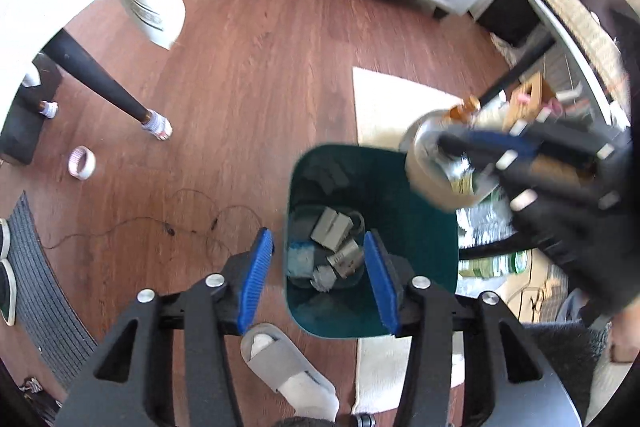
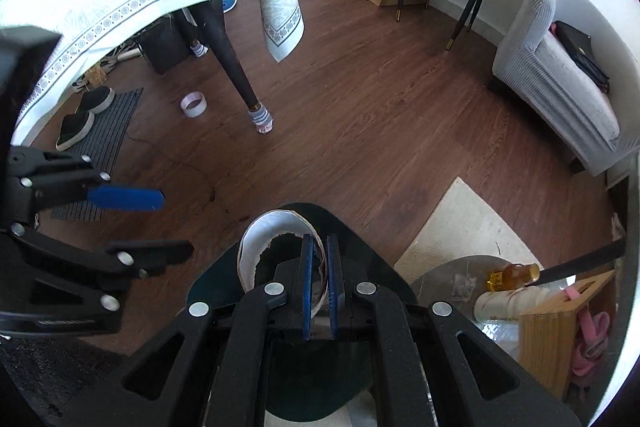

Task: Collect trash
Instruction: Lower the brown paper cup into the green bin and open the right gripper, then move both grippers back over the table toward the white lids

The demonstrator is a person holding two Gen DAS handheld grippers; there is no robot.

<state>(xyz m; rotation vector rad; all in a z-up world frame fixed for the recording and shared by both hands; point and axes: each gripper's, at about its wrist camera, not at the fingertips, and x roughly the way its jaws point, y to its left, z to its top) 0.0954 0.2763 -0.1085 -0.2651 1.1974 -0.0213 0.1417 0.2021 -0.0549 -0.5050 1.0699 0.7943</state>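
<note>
At nine o'clock on the wooden floor (image 1: 248, 67) lies a white roll of tape (image 1: 82, 162). Your left gripper (image 1: 318, 277) hangs spread and empty over the near rim of the dark green plastic bin (image 1: 416, 227), which already holds grey scraps. At two o'clock, your right gripper (image 2: 320, 283) is pressed together, pinching a torn white paper bowl (image 2: 256, 247) above the bin.

The right gripper (image 1: 472, 151) and its paper bowl (image 1: 436, 183) are motion-blurred. The gripper body hides most of the bin (image 2: 360, 239).
</note>
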